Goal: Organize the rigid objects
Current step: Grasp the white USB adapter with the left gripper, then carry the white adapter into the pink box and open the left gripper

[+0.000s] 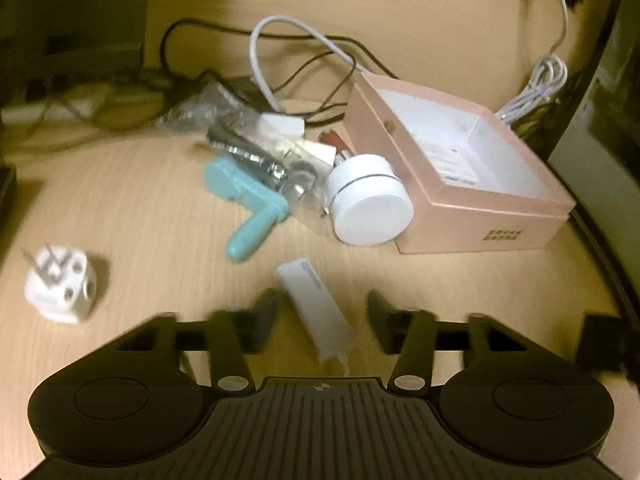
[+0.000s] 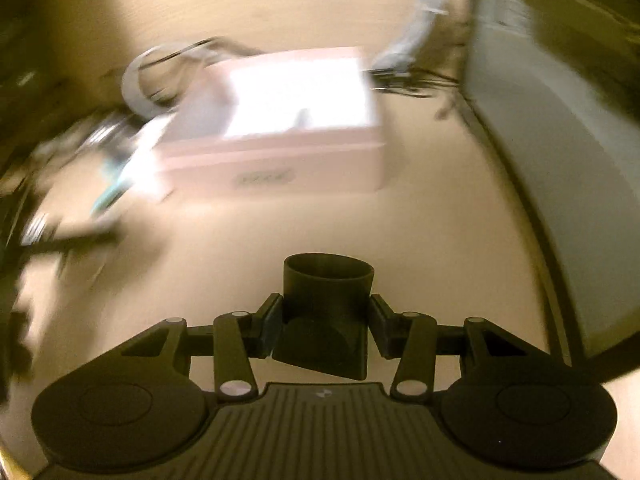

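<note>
In the left wrist view a slim white stick [image 1: 311,300] lies on the wooden table between the fingers of my left gripper [image 1: 322,320]. A gap shows on both sides of it, so the gripper is open. Beyond it a white round jar [image 1: 372,204] leans against an open pink box [image 1: 480,216]. A teal tool [image 1: 248,200] and a white plug adapter [image 1: 60,284] lie further left. In the blurred right wrist view my right gripper [image 2: 324,320] is shut on a dark tube-shaped piece [image 2: 328,288], held above the table in front of the pink box [image 2: 280,156].
Behind the teal tool lie a clear plastic bag of metal parts [image 1: 240,140] and tangled dark cables [image 1: 192,36]. A coiled white cable [image 1: 536,88] sits behind the box. A dark panel [image 1: 608,120] borders the table's right side, seen grey [image 2: 540,160] from the right wrist.
</note>
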`<state>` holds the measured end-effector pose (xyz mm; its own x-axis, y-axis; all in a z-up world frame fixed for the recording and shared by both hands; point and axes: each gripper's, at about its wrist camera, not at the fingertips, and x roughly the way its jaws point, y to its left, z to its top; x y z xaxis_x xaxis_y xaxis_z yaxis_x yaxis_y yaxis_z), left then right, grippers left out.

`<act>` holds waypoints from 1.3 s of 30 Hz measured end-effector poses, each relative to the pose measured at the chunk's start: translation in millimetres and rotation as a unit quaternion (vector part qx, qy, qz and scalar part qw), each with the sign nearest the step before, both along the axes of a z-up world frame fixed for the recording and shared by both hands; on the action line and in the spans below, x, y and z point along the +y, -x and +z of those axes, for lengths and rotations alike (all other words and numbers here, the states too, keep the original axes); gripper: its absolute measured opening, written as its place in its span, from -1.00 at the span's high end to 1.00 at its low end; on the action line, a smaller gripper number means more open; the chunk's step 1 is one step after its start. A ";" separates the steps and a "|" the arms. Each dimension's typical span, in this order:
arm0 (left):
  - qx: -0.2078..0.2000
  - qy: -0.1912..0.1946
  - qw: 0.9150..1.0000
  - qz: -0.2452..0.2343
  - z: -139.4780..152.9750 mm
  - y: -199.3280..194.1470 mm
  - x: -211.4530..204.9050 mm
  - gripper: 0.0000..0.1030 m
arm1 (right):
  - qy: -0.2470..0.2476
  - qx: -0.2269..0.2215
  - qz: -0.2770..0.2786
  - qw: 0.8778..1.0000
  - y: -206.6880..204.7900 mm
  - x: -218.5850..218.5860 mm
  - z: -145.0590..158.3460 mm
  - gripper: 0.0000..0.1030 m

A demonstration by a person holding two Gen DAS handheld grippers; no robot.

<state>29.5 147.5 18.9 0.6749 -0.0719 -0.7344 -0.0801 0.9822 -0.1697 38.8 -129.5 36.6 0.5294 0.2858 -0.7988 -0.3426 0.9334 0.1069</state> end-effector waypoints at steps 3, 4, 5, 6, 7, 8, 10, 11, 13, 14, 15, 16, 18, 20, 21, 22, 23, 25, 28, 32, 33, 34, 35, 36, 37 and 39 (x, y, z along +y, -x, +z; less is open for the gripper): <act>-0.001 -0.004 1.000 -0.012 -0.4 4.2 -8.7 0.52 | -0.004 -0.009 0.041 0.999 17.7 9.5 -3.9 0.12; 0.000 -0.004 1.000 -0.019 -0.1 8.0 -12.4 0.52 | -0.003 -0.014 0.052 0.999 20.7 11.0 -2.5 0.12; 0.003 -0.003 1.000 -0.030 0.2 13.6 -17.3 0.52 | -0.002 -0.020 0.064 0.998 28.3 15.4 -1.0 0.11; 0.005 0.000 0.999 -0.039 0.7 18.9 -21.4 0.52 | -0.002 -0.023 0.073 0.997 31.5 15.6 0.4 0.11; 0.010 0.004 0.999 -0.047 1.5 24.6 -26.6 0.52 | -0.002 -0.025 0.079 0.997 25.7 13.7 -0.2 0.11; 0.014 0.008 0.998 -0.055 2.1 31.4 -31.6 0.52 | -0.003 -0.027 0.083 0.996 28.2 12.9 -0.4 0.11; 0.021 0.013 0.997 -0.071 2.6 46.4 -41.6 0.52 | -0.006 -0.030 0.087 0.996 26.0 11.7 -1.8 0.11; 0.025 0.014 0.997 -0.076 2.5 54.0 -46.9 0.51 | -0.006 -0.035 0.087 0.996 26.3 10.7 -1.5 0.09; 0.027 0.012 0.996 -0.085 2.0 63.7 -55.4 0.51 | -0.001 -0.042 0.092 0.995 27.0 8.4 -2.8 -0.10; 0.027 0.007 0.996 -0.090 2.7 67.8 -59.0 0.49 | 0.001 -0.047 0.095 0.994 25.8 8.5 -3.9 -0.25; 0.028 0.002 0.995 -0.093 3.1 69.6 -61.9 0.48 | 0.003 -0.050 0.099 0.994 24.5 9.1 -5.7 -0.35; 0.029 -0.003 0.995 -0.094 3.4 70.7 -64.0 0.48 | 0.005 -0.049 0.103 0.993 23.7 9.9 -7.5 -0.36; 0.031 -0.005 0.995 -0.090 3.7 70.8 -65.4 0.48 | 0.008 -0.043 0.107 0.993 20.9 10.8 -12.3 -0.36; 0.035 -0.004 0.996 -0.086 4.4 70.3 -65.8 0.48 | 0.011 -0.035 0.107 0.994 16.6 12.9 -17.5 -0.36; 0.036 -0.006 0.996 -0.086 4.7 70.5 -67.1 0.48 | 0.013 -0.030 0.107 0.994 14.6 13.5 -19.7 -0.36; 0.036 -0.009 0.995 -0.088 5.1 71.6 -68.4 0.49 | 0.015 -0.027 0.106 0.994 13.1 13.8 -21.5 -0.36; 0.035 -0.015 0.995 -0.093 5.2 73.3 -69.5 0.49 | 0.014 -0.025 0.107 0.994 12.5 13.8 -23.0 -0.36; 0.034 -0.025 0.994 -0.106 4.8 74.6 -73.4 0.49 | 0.012 -0.024 0.118 0.993 13.6 13.0 -22.5 -0.19; 0.035 -0.023 0.991 -0.126 4.6 76.4 -76.0 0.50 | 0.020 -0.037 0.133 0.990 19.9 12.8 -18.2 0.02; 0.028 -0.026 0.992 -0.123 3.0 81.8 -81.2 0.52 | 0.012 -0.044 0.148 0.988 31.1 2.8 -5.9 0.02; 0.028 -0.028 0.991 -0.131 3.7 83.8 -84.0 0.52 | 0.010 -0.049 0.149 0.988 34.4 -0.7 -1.5 0.02; 0.025 -0.028 0.990 -0.136 5.7 85.8 -86.6 0.52 | 0.008 -0.055 0.148 0.988 37.5 -4.5 3.4 0.02; 0.018 -0.026 0.989 -0.141 9.8 86.8 -88.3 0.52 | 0.004 -0.061 0.145 0.988 40.8 -9.0 9.3 0.02; 0.008 -0.023 0.989 -0.146 17.1 87.0 -89.6 0.52 | 0.000 -0.067 0.142 0.988 43.3 -13.4 14.6 0.02; -0.002 -0.017 0.989 -0.147 25.3 86.0 -90.1 0.53 | -0.004 -0.073 0.138 0.988 45.4 -18.0 19.9 0.02; -0.033 0.000 0.989 -0.146 48.4 80.4 -89.3 0.52 | -0.014 -0.083 0.124 0.989 48.4 -27.9 30.8 0.02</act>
